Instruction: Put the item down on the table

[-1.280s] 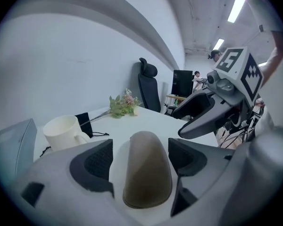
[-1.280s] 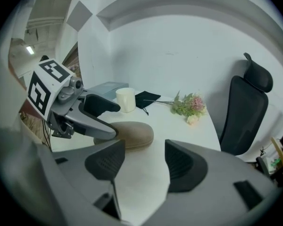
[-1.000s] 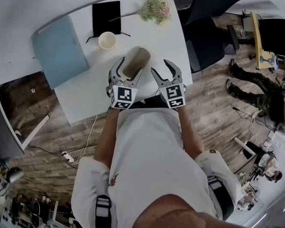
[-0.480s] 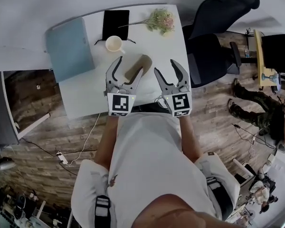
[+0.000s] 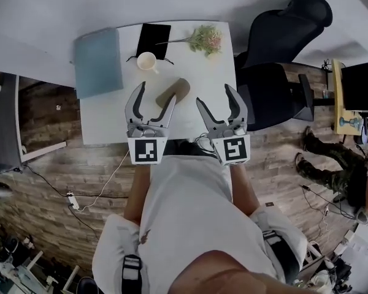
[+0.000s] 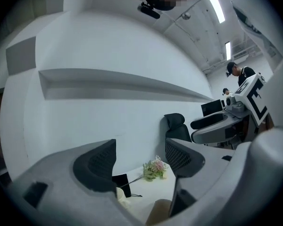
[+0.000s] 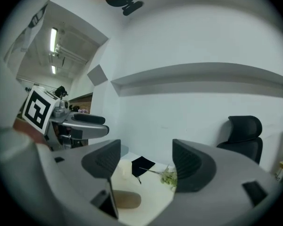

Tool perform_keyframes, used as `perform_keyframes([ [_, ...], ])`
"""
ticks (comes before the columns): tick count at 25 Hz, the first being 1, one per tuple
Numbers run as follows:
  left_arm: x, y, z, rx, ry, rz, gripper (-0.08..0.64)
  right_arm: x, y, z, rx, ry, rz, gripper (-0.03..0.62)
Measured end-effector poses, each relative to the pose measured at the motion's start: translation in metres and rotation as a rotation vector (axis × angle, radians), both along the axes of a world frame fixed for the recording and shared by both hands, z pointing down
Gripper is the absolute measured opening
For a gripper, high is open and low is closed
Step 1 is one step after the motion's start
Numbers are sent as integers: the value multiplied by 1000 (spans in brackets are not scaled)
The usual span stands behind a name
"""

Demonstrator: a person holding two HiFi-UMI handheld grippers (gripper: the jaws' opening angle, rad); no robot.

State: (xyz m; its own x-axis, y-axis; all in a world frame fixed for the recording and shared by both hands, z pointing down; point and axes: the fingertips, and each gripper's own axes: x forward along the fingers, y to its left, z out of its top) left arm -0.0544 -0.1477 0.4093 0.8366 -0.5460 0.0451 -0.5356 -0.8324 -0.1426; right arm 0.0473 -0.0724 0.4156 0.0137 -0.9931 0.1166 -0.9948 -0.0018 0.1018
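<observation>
**Containers**
- The white rectangular tabletop (image 5: 107, 120) carries two containers.
- The black fabric drawstring pouch (image 5: 153, 40) lies flat at the far edge. Its contents cannot be made out.
- The small white round cup (image 5: 147, 62) stands upright just on the near side of the pouch. Its contents cannot be made out either.

**Task item and grippers**
- The brown cylindrical item (image 5: 178, 88) lies on its side near the middle of the tabletop. No jaw grips it.
- The left gripper (image 5: 156, 91) is held above the near edge. Its jaws are spread and nothing stands between them. In the head view its right jaw tip lies just beside the near end of the item.
- In the left gripper view the item (image 6: 158, 213) shows low down, under the right jaw.
- The right gripper (image 5: 214, 95) is held above the near edge, to the right of the item. Its jaws are spread and nothing is between them.

**Count, largest first**
- One black office chair (image 5: 282, 48), off the right edge.
- One blue-grey flat folder (image 5: 99, 62), at the far left corner.
- One pouch.
- One pale green and pink flower sprig (image 5: 206, 39), at the far right corner.
- One item.
- One cup.
- Two grippers.
</observation>
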Motion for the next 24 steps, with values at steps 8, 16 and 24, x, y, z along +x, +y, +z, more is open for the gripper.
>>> perform_keyframes([
  [8,-4,15,4,0,-38,-48,325,6,10,3,2,1,-29,336],
  [16,9,8,8,0,-52,-20,330,10,2,9,-14,-13,-33,334],
  [24,22,-11,22,32,-85,24,330,21,-14,22,-35,-15,-24,331],
])
